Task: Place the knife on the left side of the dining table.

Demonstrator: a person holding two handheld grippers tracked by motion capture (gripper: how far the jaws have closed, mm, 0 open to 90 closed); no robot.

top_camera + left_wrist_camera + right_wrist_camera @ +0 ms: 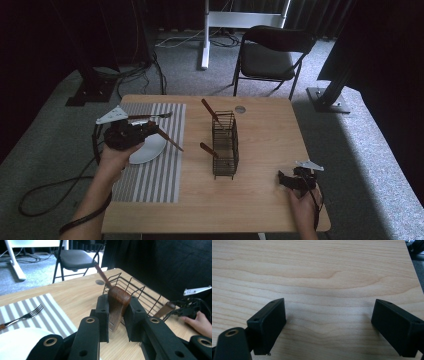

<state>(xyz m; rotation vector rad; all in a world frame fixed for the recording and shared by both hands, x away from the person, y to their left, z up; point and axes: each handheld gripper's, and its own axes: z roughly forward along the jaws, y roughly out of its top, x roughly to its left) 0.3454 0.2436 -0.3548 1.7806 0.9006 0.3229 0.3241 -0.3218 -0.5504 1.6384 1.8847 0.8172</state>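
We hold a wooden-handled utensil (117,305) clamped in the left gripper (131,134), above the white plate (150,148) on the striped placemat (155,170). In the high view its long axis runs level and slants from the gripper toward the table's near right, ending free over the mat. In the left gripper view the handle's blunt end rises between the pads, pointing toward the wire basket (225,145); its working end is hidden from us.

The basket stands mid-table and carries two more wooden-handled utensils (210,112), both leaning out of its left side. A fork (23,316) lies on the mat beyond the plate. Between the held utensil and the basket we see only bare table (260,200).

The handle is dark reddish-brown wood, flat-sided with a rounded end, slightly glossy.

Our right gripper (296,181) rests at the near right corner of the table, jaws wide apart with nothing between them.
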